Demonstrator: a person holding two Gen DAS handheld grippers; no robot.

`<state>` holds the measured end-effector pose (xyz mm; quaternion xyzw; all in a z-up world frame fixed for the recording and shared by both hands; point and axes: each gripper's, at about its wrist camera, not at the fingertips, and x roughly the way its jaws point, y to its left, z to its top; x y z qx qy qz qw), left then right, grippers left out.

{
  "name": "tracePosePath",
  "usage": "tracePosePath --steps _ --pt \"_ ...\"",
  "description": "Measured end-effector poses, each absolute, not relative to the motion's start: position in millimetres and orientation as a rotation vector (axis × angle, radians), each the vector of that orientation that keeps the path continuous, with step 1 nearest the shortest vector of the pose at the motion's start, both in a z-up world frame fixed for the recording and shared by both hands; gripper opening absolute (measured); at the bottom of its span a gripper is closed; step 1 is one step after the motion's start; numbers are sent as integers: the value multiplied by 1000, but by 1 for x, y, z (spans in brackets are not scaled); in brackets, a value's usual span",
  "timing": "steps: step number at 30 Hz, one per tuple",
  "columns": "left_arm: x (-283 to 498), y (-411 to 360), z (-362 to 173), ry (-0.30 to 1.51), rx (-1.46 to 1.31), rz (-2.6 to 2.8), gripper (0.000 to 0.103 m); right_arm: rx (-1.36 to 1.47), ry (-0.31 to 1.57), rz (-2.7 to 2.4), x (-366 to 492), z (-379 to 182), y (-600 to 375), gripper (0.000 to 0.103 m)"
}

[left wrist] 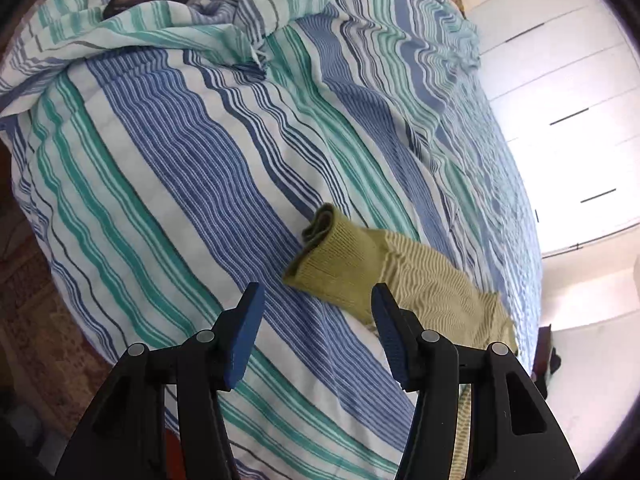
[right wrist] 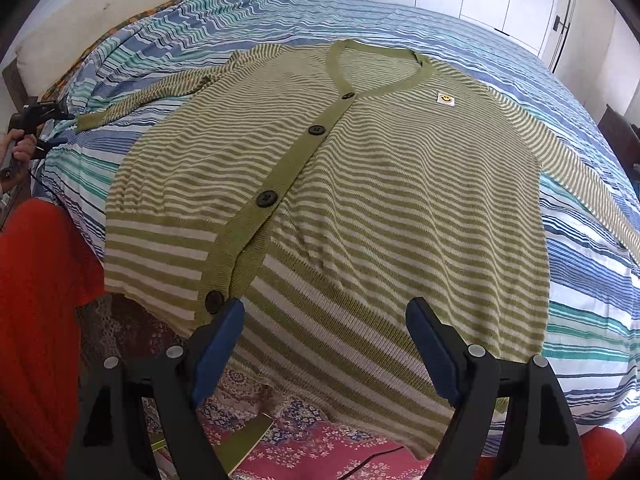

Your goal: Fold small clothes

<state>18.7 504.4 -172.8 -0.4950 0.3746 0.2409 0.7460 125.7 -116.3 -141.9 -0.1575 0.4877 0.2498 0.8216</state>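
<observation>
- Your left gripper [left wrist: 318,312] was open, empty, hovering just short of the sleeve cuff [left wrist: 336,256] at 12 o'clock; a shallow pinch could've snagged the bedsheet [left wrist: 180,184] too.
- Right gripper [right wrist: 325,334] was open over the hem at 6 o'clock of the cardigan [right wrist: 360,184], lying flat and buttoned on the bed.
- That hem overhung the edge, so tugging could've slid the lot off.

A: The cardigan [right wrist: 360,184] looks like soft, matt knit, ribbed along its placket, with glossy dark buttons [right wrist: 267,199].

B: And under the cardigan?

A: A thin woven cotton-like bedsheet [right wrist: 580,320], matt and wrinkled. Below the cardigan's hem, both gripper fingers [right wrist: 218,344] are matt black plastic with ridged blue pads [right wrist: 430,346].
</observation>
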Motion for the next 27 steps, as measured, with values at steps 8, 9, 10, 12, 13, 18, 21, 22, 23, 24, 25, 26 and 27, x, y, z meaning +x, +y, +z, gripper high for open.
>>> tracePosePath --steps 8,9,10,12,13,18,21,22,23,24,25,26,27 --pt "63 517 -183 852 -1066 582 6 -395 1035 566 117 -145 -103 82" --pt "66 516 -180 880 -1037 613 3 -394 1037 561 117 -145 -104 82" --pt "67 516 -174 887 -1001 643 3 -392 1037 554 118 -144 -105 82" --pt "67 522 -159 875 -950 703 3 -387 1031 541 119 -142 -107 82" --pt "60 529 -152 853 -942 737 3 -386 1026 535 120 -141 -108 82" --pt "36 574 -135 846 -916 926 3 -383 1015 530 121 -138 -109 82" --pt "39 580 -137 890 -862 955 3 -383 1029 536 121 -142 -108 82" --pt "40 580 -138 902 -826 974 3 -385 1031 537 121 -142 -107 82" --pt "41 578 -140 914 -792 998 3 -387 1029 539 121 -142 -106 82" --pt "41 578 -144 931 -775 1020 3 -389 1024 541 120 -141 -106 82" --pt "44 579 -150 951 -774 1041 3 -389 1018 542 119 -140 -106 82" --pt "43 580 -157 966 -789 1053 3 -388 1013 542 119 -139 -106 82" --pt "42 581 -165 980 -802 1057 3 -384 1013 539 119 -139 -107 82"
